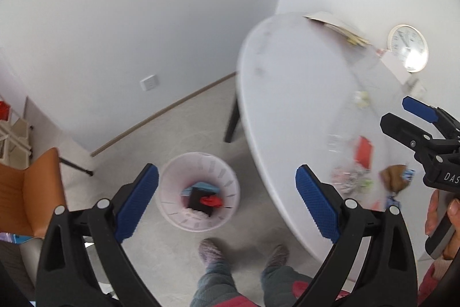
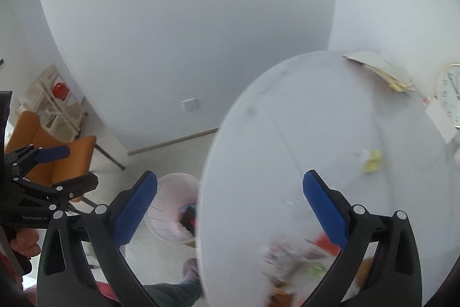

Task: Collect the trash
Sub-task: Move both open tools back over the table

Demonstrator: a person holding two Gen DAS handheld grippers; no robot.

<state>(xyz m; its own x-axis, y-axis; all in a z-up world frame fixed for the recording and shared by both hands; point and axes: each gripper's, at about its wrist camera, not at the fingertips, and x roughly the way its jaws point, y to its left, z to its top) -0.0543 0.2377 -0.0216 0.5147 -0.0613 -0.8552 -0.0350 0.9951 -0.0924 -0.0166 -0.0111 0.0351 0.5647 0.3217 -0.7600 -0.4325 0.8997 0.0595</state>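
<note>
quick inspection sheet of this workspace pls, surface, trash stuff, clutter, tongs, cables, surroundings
surface: white oval table, blurred, mostly bare at its far end
job's things: white slotted bin on the floor beside the table, already holding red, black and blue items; loose wrappers piled at the table's near edge; a yellow-green scrap lies apart
clutter: stack of papers at the far edge; round clock lying on the table
tongs: left tongs open, empty, over the bin; right tongs open, empty, over the table edge
cables: nothing seen
surroundings: orange chair, white shelf rack, wall socket, person's slippered feet
</note>
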